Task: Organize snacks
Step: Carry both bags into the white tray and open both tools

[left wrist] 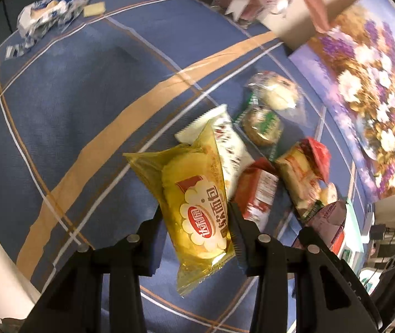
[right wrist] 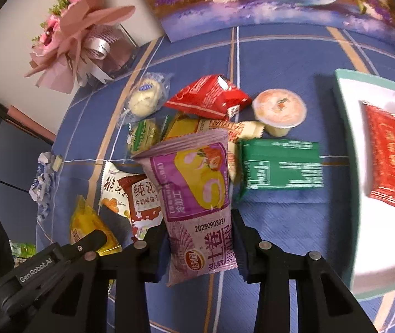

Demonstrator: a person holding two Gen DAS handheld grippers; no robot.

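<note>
Snack pile (right wrist: 197, 127) left of tray (right wrist: 347, 166)

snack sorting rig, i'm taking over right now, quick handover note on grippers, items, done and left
Left gripper: shut on the yellow bread pack.
Right gripper: shut on the purple roll pack.
Pile on the blue cloth: green box, red bag, jelly cup and more.
Done: one red packet lies in the white tray.
Left: place both held packs, then the pile.
</note>
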